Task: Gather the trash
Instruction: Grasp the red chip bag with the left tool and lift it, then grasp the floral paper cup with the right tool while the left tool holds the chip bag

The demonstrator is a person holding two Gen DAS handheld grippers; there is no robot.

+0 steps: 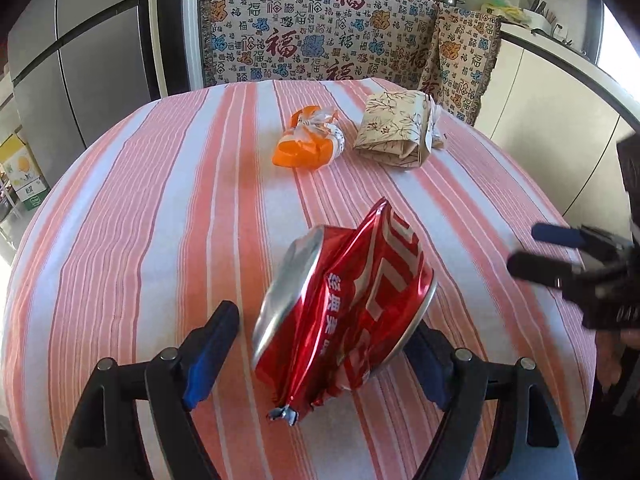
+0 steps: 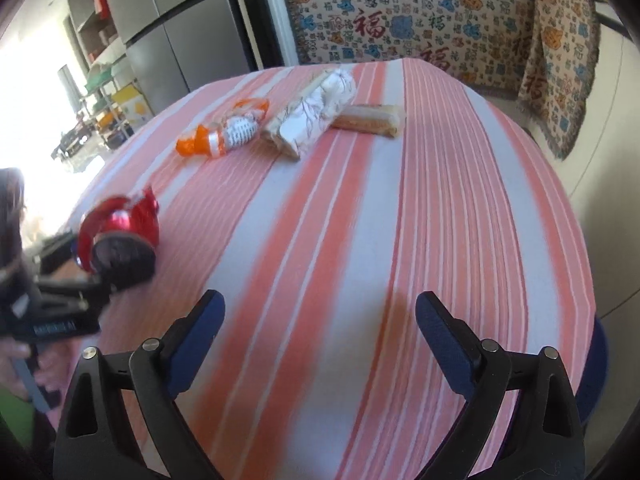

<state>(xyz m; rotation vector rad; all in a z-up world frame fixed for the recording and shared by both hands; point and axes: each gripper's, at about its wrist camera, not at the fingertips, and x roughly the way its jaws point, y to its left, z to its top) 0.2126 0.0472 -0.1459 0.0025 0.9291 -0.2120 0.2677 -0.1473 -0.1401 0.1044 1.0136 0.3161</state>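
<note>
A crushed red can lies between the wide-spread fingers of my left gripper; the left pad stands apart from it and the right pad is partly hidden behind it. The can also shows in the right wrist view, beside the left gripper. An orange wrapper and a folded floral paper bundle lie farther back on the striped table. My right gripper is open and empty over the cloth; it appears at the right edge of the left wrist view.
A small cake-like piece lies behind the paper bundle, next to the orange wrapper. A patterned throw covers a seat behind the table. A grey fridge stands at the left.
</note>
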